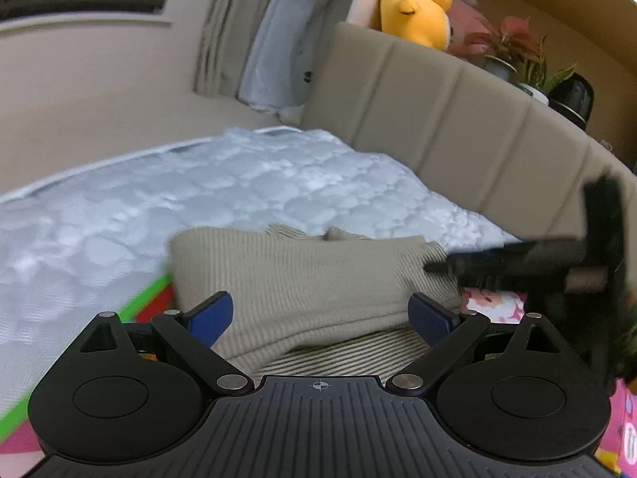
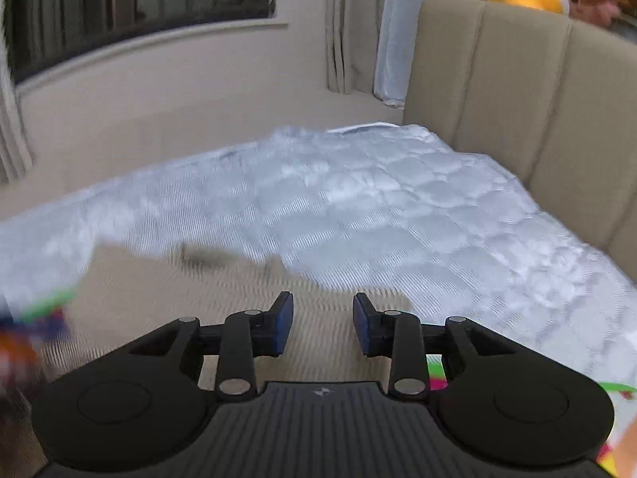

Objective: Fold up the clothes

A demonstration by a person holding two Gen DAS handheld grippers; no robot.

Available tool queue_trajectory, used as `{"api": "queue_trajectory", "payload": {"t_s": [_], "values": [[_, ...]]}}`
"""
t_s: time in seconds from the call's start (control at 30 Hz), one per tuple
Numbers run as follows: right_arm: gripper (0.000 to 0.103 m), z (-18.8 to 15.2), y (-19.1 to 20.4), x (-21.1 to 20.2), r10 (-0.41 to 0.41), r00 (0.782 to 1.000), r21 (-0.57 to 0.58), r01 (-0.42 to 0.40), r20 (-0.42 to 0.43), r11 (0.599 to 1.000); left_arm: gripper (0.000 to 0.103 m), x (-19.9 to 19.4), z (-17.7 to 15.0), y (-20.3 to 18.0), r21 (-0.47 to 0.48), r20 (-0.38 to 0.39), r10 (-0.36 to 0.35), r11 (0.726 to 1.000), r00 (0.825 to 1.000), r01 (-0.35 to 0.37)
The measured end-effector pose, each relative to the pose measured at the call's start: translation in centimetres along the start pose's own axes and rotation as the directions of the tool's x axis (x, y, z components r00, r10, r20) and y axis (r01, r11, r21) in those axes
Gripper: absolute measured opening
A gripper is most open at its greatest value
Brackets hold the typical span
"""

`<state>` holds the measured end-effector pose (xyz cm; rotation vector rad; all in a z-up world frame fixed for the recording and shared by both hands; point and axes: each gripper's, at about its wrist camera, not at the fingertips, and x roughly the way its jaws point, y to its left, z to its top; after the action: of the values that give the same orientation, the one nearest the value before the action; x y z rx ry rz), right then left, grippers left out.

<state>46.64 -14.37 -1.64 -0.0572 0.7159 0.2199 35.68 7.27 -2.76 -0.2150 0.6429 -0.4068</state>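
A beige ribbed garment lies folded on the bed, its near part over a colourful mat. My left gripper is open wide just above the garment's near edge, nothing between its blue pads. The right gripper enters the left wrist view from the right, blurred, at the garment's right corner. In the right wrist view the right gripper is open over the same garment, which shows blurred below and to the left. Nothing is held by either one.
A white quilted mattress stretches behind the garment up to a beige padded headboard. A yellow plush duck and potted plants sit on the ledge behind it. Curtains and a window wall stand at the back left.
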Motion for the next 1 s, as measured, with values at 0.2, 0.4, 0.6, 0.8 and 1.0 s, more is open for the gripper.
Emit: {"api": "queue_trajectory", "payload": {"t_s": [0.2,0.4,0.6,0.8,1.0], "values": [[0.039,2.5,-0.1,8.0,0.085,0.995,0.205,-0.074,-0.049,0.976,0.097,3.1,-2.7,1.9,-0.063,-0.117,-0.015,0.998,0.993,0.008],[0.011,1.9,2.7,11.9,0.028,0.989,0.065,-0.019,-0.144,0.998,0.097,2.3,-1.1,3.9,-0.198,-0.111,-0.101,0.977,0.989,0.078],[0.007,2.5,1.5,1.9,0.15,0.987,0.081,-0.145,-0.053,0.986,0.099,-3.0,2.9,4.5,-0.217,0.065,-0.077,0.972,0.995,0.089],[0.007,-1.9,1.6,-8.7,0.233,0.969,0.059,-0.228,-0.087,0.972,0.099,-7.3,4.5,4.2,-0.222,0.149,-0.006,0.974,0.989,0.039],[0.007,-6.4,1.9,-11.8,0.255,0.961,0.069,-0.248,-0.111,0.966,0.099,-10.1,3.8,1.4,-0.201,0.104,-0.001,0.979,0.995,0.022]]}}
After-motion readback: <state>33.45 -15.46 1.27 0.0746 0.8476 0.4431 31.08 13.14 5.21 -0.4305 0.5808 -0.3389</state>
